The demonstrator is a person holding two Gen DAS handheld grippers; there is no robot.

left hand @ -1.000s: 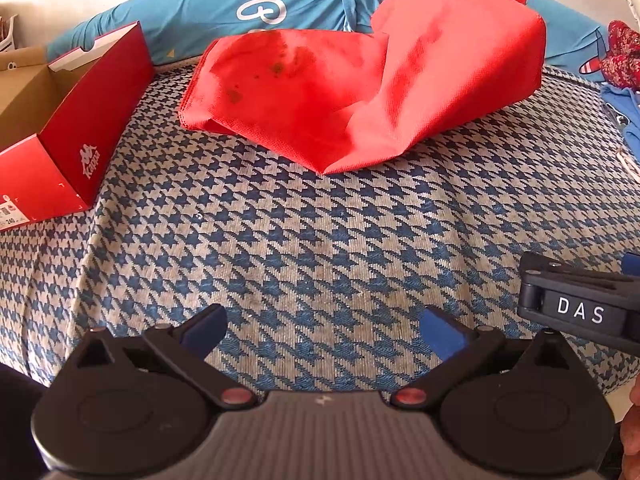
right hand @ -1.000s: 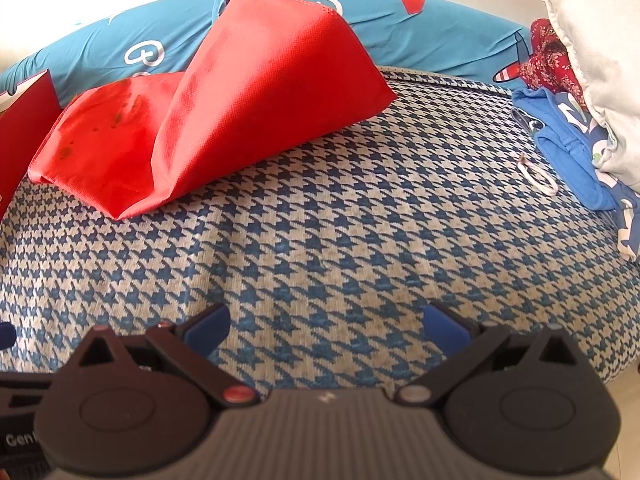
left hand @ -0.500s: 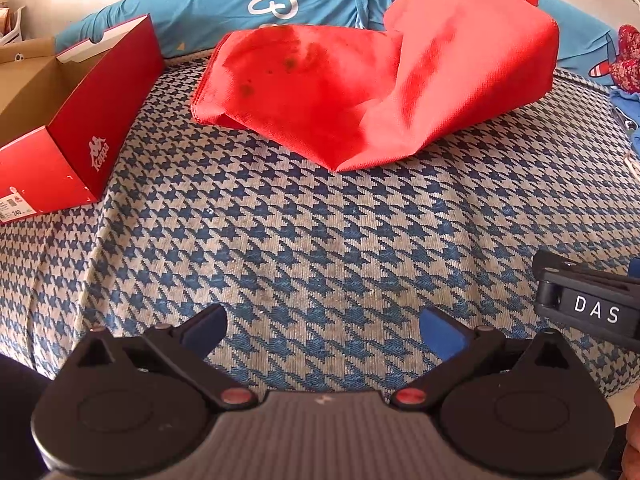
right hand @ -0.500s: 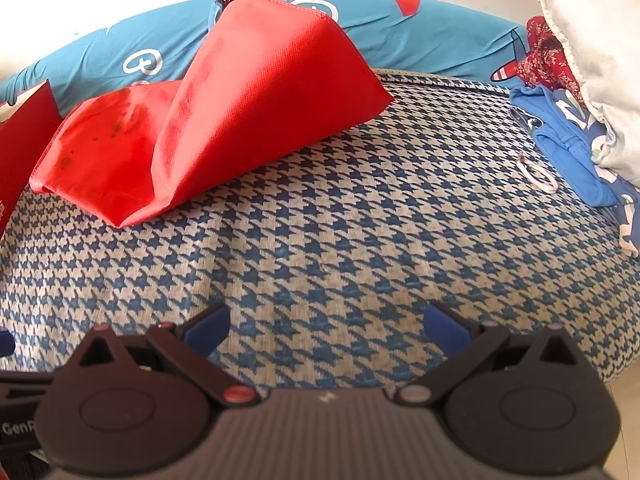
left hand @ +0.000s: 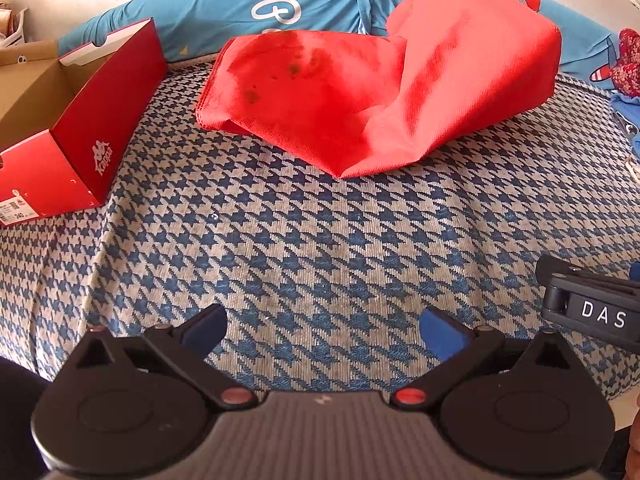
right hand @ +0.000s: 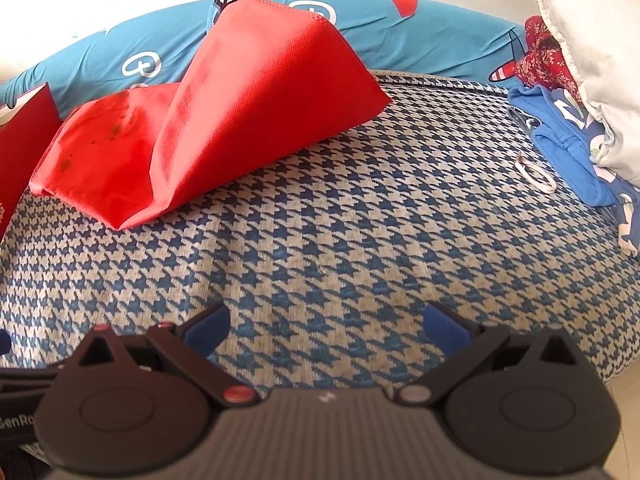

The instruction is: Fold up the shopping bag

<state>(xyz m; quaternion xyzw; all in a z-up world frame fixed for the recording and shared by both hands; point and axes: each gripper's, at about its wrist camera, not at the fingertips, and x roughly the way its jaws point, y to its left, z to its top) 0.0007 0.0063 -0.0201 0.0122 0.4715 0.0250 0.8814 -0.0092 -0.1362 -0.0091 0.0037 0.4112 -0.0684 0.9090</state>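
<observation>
across the bed a red bag lies crosswise, right end raised.

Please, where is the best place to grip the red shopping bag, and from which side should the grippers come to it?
Probably the red shopping bag is best taken at its near pointed corner, approached from the front, low over the houndstooth cover. That corner lies flat and thin, nearest both open grippers, left gripper and right gripper. The right part stands up like a tent; its top seam suits the right gripper.

Shoebox cut off at left edge.
</observation>
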